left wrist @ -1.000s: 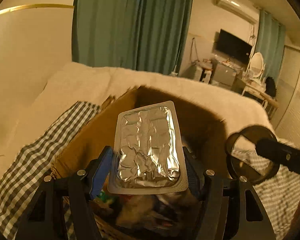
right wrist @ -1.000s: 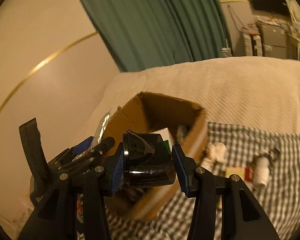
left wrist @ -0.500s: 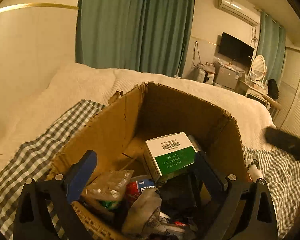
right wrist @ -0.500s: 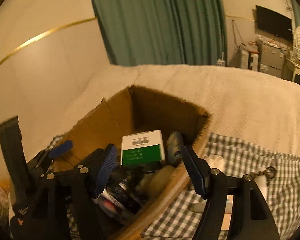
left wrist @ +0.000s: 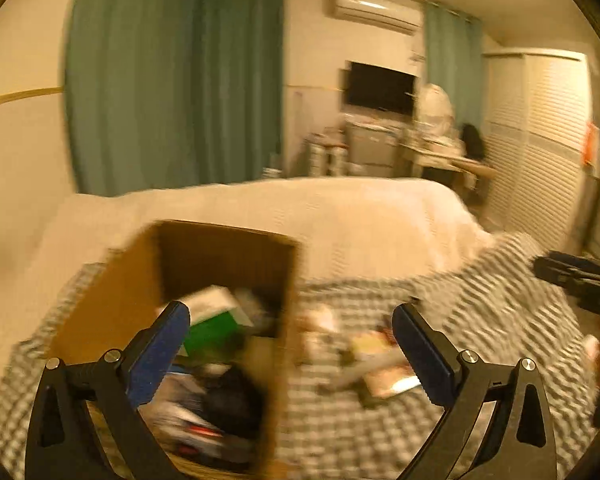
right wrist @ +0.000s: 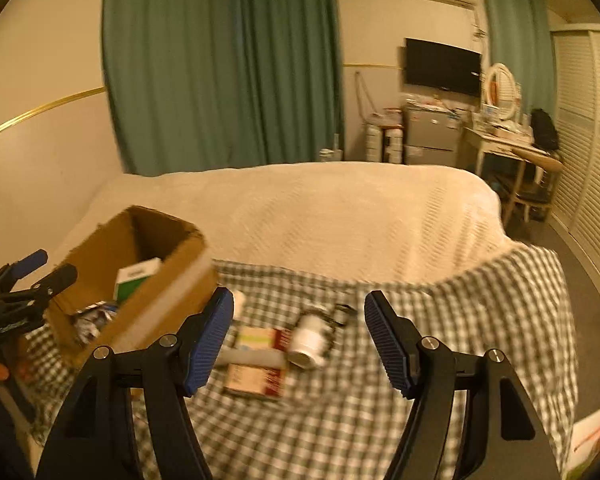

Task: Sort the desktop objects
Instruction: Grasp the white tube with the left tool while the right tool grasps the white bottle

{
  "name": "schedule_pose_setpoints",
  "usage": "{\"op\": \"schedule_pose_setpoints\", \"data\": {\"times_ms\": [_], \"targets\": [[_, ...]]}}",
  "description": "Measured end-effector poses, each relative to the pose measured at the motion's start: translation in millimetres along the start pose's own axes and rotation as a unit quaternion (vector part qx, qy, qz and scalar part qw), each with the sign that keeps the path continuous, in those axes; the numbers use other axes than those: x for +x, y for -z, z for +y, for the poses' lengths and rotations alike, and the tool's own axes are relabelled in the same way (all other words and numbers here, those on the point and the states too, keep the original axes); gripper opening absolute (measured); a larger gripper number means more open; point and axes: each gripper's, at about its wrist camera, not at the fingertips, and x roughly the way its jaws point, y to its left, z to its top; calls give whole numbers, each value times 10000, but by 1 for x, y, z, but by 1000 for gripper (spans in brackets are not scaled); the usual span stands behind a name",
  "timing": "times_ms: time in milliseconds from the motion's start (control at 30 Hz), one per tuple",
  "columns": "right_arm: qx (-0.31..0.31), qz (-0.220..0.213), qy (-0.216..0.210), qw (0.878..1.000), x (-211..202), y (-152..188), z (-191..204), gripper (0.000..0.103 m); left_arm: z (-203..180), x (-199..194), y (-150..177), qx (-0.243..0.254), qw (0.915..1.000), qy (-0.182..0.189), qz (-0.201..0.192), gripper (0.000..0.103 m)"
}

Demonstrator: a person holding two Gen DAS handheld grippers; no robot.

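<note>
Box: cardboard box open on top, standing on the checked cloth at its left end; the landmark for every place below.
Inside box: green-and-white carton against the far wall, crinkled wrappers and dark blurred items at the near end; well filled, so most of the sorting judged done.
Just right of box: small pale item close beside the box wall, too blurred to name.
Right of box, on cloth: flat red-and-cream packet with a white stick-like piece lying across it; white bottle on its side touching the packet's far corner; small dark keyring-like thing just beyond the bottle.
Left to do: those loose pieces outside the box, by this reading four or five, not yet sorted.
Right claw: jaws apart at a middling width, nothing between the pads; hangs right of the box, above the packet and bottle.
Left claw: jaws opening to full width, nothing between them; straddles the box's right wall, one pad over the contents, the other over the cloth.
Step in hand: probably reaching for the next loose piece, bottle or packet likeliest.
Under cloth: cream bedspread stretching beyond the box.
Beyond: green curtains, television on the far wall.
</note>
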Motion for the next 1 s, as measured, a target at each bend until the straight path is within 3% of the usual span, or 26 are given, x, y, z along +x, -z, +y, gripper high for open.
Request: {"op": "schedule_pose_setpoints", "data": {"times_ms": [100, 233, 400, 567, 700, 900, 1000], "targets": [[259, 97, -90, 9996, 4, 14, -23, 68, -39, 17, 8, 181, 9991, 290, 271, 103], [442, 256, -225, 9984, 14, 38, -39, 68, -88, 50, 31, 773, 9925, 757, 577, 103], [630, 470, -337, 9963, 28, 61, -57, 68, -114, 106, 61, 1412, 9813, 565, 1177, 103], [666, 600, -257, 9956, 45, 71, -70, 68, -92, 162, 72, 942, 9762, 729, 1814, 102], [818, 818, -242, 9930, 62, 78, -75, 68, -67, 181, 75, 281, 9740, 1058, 1985, 88], [693, 983, -180, 9926, 88, 73, -61, 68, -56, 198, 86, 34, 9655, 1297, 2258, 86], [616, 1016, -184, 9928, 101, 66, -50, 68, -52, 198, 88, 35, 9622, 1502, 2270, 69]]}}
